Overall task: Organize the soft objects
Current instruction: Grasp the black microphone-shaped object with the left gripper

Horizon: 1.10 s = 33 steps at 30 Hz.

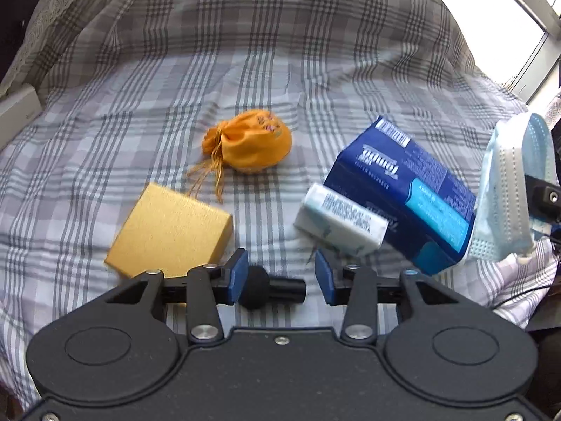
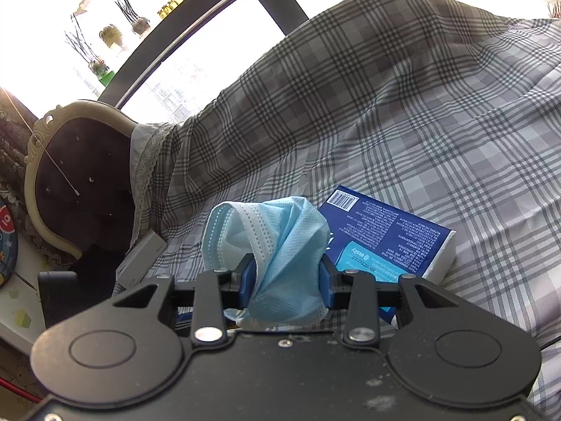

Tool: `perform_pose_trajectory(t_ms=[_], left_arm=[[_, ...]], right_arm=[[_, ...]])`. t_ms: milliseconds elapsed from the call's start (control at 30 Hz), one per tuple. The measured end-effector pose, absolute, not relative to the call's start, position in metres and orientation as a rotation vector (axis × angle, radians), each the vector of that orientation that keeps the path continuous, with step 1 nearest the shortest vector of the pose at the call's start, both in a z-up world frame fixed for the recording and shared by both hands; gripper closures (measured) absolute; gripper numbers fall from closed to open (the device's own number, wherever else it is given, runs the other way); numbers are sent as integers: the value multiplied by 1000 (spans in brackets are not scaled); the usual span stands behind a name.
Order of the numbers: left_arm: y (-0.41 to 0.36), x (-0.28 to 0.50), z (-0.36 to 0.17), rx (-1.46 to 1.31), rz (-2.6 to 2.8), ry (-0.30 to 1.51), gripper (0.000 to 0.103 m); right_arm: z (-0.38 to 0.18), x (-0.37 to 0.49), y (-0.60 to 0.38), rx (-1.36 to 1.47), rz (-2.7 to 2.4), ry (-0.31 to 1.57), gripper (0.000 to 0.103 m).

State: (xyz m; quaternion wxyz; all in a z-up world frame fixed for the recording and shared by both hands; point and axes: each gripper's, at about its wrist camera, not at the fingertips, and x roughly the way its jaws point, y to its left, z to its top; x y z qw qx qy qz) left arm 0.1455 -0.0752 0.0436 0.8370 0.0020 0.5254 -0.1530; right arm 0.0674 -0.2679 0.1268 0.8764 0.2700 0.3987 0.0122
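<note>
Two hand-held grippers work over the plaid-covered bed: the right hand-held gripper pinches a crumpled light-blue face mask, the left hand-held gripper gapes empty, while orange drawstring pouch, dark-blue tissue pack and small white tissue packet await sorting

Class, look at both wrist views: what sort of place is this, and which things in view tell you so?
Most likely a bedroom at home. A plaid bedspread covers a wide soft surface, a tufted headboard with a cream frame stands at its end, and a window with small potted plants sits behind it.
</note>
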Motion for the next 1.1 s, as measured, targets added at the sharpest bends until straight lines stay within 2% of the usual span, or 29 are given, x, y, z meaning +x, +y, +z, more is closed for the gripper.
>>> perform_pose_trajectory(t_ms=[133,233,467,567,800,1100], left_arm=[[-64,134,24,-66,-348,1258,60],[-63,134,12,-122,-344,1294,60],[-64,159,-4,-235,-261,1292,60],[-62,168,-7,-300,-240,1298,53],[-66,174,6,-291,-179,1216,52],[-74,179,7,-265,-164,1201,49]], right_arm=[[122,67,-259,541,45,863,66],[117,66,-252,530,56,883,66],[108,63,-245,534,60,913,66],[107,63,-244,533,65,917,66],[102,66,-242,529,75,924,66],[99,61,-246,538,63,930,66]])
